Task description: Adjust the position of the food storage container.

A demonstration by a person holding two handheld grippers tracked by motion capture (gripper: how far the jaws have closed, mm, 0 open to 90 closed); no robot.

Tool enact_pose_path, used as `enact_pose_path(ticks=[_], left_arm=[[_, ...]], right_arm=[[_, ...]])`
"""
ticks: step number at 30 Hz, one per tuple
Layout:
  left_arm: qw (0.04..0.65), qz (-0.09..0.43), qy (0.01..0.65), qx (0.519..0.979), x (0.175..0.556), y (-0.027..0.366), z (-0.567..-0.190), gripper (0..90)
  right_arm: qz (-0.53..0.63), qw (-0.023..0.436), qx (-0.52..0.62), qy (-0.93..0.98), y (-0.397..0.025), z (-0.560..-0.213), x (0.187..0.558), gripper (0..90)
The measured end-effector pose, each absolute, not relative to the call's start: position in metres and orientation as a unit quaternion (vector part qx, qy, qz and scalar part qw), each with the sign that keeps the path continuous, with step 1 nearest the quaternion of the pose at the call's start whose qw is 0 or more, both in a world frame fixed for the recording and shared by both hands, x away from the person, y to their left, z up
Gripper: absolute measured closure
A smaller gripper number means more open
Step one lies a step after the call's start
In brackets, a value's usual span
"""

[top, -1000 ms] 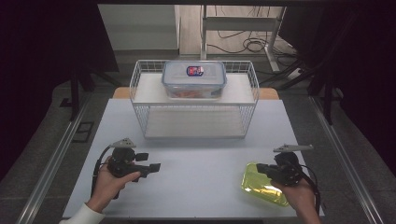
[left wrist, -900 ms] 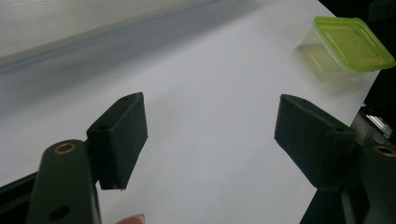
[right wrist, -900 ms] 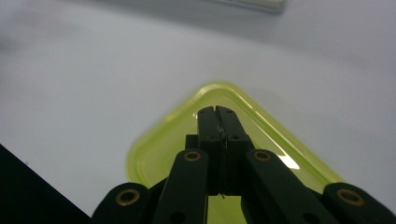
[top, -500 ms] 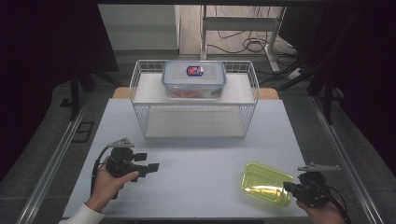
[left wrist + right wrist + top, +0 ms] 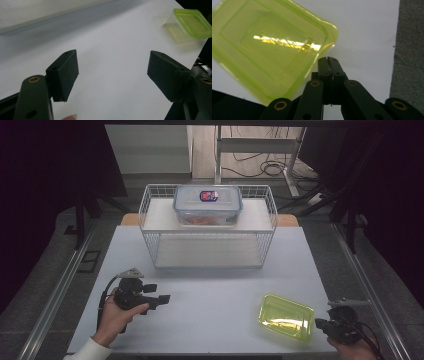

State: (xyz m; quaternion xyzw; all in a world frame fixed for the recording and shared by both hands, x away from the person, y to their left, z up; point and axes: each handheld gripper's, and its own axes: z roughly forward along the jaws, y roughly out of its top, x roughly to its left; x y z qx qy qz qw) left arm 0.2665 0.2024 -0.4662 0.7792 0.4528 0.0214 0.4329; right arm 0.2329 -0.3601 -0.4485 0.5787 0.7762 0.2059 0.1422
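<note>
Layout around the wire basket (image 5: 207, 237)

Lidded box (image 5: 207, 205) sits on the basket; in front of it, tub (image 5: 285, 316) lies right, left gripper (image 5: 162, 299) left.

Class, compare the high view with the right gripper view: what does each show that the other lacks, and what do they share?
High view alone: the wire basket, the clear lidded box resting on it, and the left gripper, jaws apart. Right gripper view alone: a close look at the right gripper, its jaws pressed together with nothing between them, just beside the tub's corner. Both: the green tub on the white table.
</note>
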Motion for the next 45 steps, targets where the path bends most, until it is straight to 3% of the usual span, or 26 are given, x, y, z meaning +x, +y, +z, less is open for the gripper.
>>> enact_pose_path(ticks=[21, 45], left_arm=[[0.428, 0.023, 0.456, 0.780, 0.267, 0.202, -0.469, 24.1], [0.428, 0.020, 0.464, 0.776, 0.268, 0.205, -0.471, 24.1]], right_arm=[[0.181, 0.123, 0.579, 0.785, -0.350, -0.461, 0.251, 89.0], [0.220, 0.094, 0.501, 0.832, -0.235, -0.465, 0.285, 89.0]])
